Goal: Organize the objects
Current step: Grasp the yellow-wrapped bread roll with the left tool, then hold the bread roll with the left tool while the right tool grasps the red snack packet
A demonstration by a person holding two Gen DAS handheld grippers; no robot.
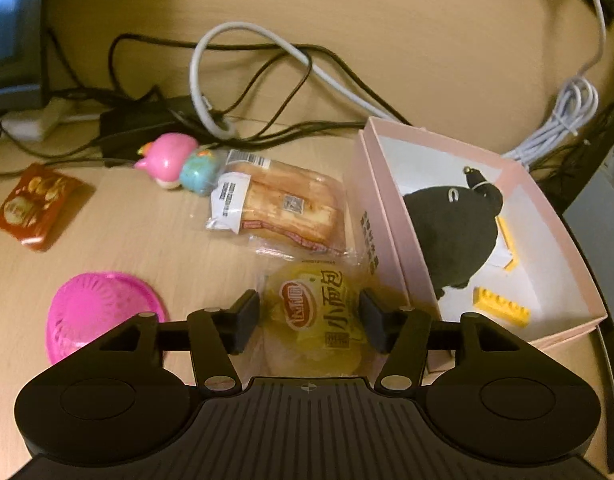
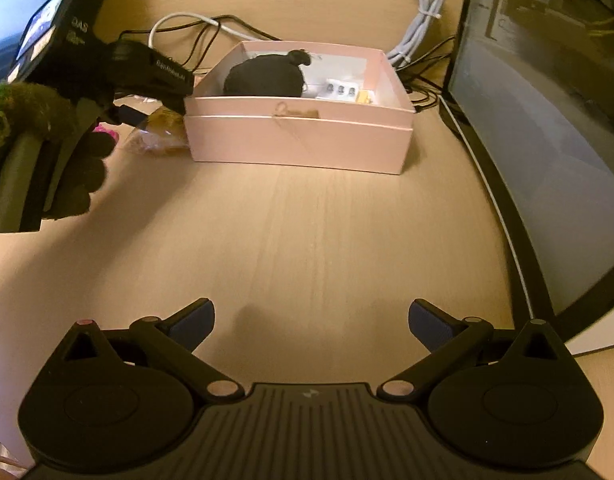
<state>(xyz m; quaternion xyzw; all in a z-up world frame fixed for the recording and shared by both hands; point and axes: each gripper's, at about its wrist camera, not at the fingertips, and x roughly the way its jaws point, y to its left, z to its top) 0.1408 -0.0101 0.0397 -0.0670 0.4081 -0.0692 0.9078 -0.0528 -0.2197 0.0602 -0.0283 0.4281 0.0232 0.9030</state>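
A pink box (image 1: 387, 216) stands at the right of the desk and holds a black plush toy (image 1: 455, 232) and yellow bricks (image 1: 501, 306). My left gripper (image 1: 309, 322) has its fingers on both sides of a yellow packaged bun (image 1: 313, 316) beside the box; I cannot tell whether the pads press it. A wrapped bread slice (image 1: 287, 208), a pink and teal toy (image 1: 179, 164), a pink basket (image 1: 95, 312) and a red snack packet (image 1: 39, 204) lie to the left. My right gripper (image 2: 311, 322) is open and empty over bare desk, short of the box (image 2: 299, 140).
Black and grey cables (image 1: 243, 76) and a power adapter (image 1: 135, 128) lie behind the objects. A monitor (image 2: 547, 120) stands along the right edge. The gloved hand with the left gripper (image 2: 107, 92) is at the box's left in the right wrist view.
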